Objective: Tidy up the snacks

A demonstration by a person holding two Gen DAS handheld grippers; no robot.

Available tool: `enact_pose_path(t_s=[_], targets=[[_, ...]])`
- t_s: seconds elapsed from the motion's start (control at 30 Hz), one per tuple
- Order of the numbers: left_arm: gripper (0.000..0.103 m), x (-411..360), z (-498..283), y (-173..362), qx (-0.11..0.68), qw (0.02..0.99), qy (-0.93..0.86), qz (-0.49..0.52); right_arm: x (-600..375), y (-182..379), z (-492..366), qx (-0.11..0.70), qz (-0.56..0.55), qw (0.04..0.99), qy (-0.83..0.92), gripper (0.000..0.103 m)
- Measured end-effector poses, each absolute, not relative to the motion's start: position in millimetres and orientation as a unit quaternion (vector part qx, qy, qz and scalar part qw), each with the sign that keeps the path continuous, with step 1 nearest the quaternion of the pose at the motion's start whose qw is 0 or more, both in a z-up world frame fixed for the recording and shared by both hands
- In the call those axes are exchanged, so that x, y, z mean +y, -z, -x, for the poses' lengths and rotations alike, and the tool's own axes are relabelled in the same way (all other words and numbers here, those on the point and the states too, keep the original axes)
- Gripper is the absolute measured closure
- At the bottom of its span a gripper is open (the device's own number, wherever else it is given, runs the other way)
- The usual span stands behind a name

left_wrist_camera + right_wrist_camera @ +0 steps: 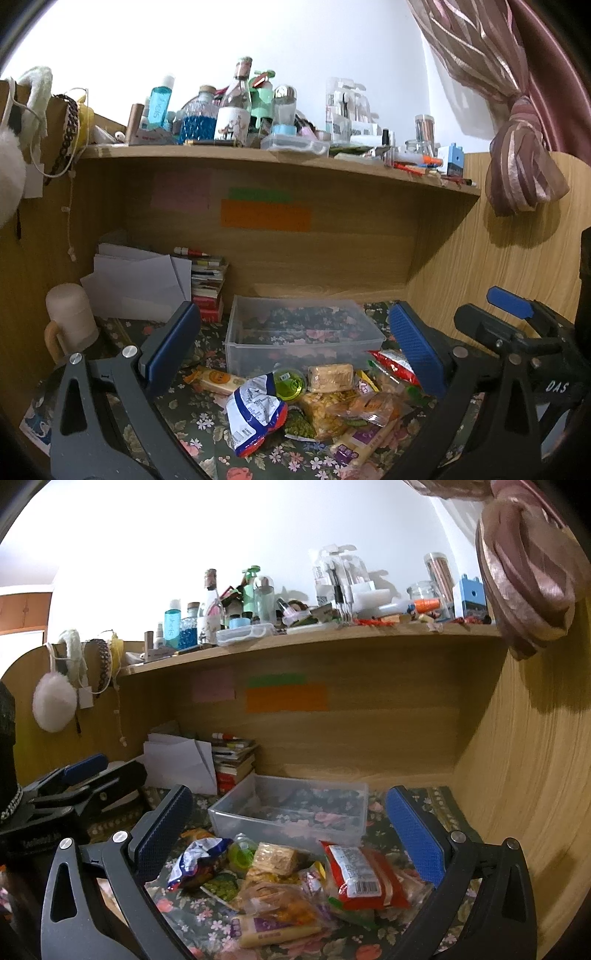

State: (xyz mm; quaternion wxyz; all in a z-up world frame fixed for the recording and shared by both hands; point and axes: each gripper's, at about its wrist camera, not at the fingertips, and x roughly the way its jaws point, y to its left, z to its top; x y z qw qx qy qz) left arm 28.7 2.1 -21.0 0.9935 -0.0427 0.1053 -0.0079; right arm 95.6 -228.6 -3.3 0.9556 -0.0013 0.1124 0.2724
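Observation:
A pile of wrapped snacks (325,402) lies on the floral tablecloth in front of a clear plastic box (301,334), which holds no snacks. The pile includes a blue-and-white bag (255,413), a green jelly cup (290,384) and a red packet (358,875). The pile (291,890) and box (291,812) also show in the right wrist view. My left gripper (295,350) is open and empty, above the pile. My right gripper (291,834) is open and empty, also above the pile. The right gripper shows at the right of the left view (517,325).
A beige mug (70,321), folded white papers (140,284) and a stack of books (208,284) stand at the back left. A wooden shelf (258,155) crowded with bottles runs overhead. A wooden side wall (517,775) closes the right.

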Motion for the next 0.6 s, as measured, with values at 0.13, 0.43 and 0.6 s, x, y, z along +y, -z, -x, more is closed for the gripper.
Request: enact_pose_path(t_s=[0.13, 0.43, 0.6], targets=[[0.001, 5.9, -42.8, 32.8, 0.129, 0.991, 0.004, 0.040, -233.9, 10.4, -110.4, 0.125, -0.019, 0.954, -0.271, 0.000], [0.022, 27.7, -84.3, 83.4, 0.245, 0.968, 0.004, 0.046, -249.9, 48.4, -155.2, 0.202, 0.006, 0.950, -0.239, 0.021], [0.022, 32.6, -100.5, 112.2, 0.294, 0.955, 0.001, 0.037, -257.0, 77.8, -173.9, 0.264, 0.024, 0.935, -0.235, 0.029]])
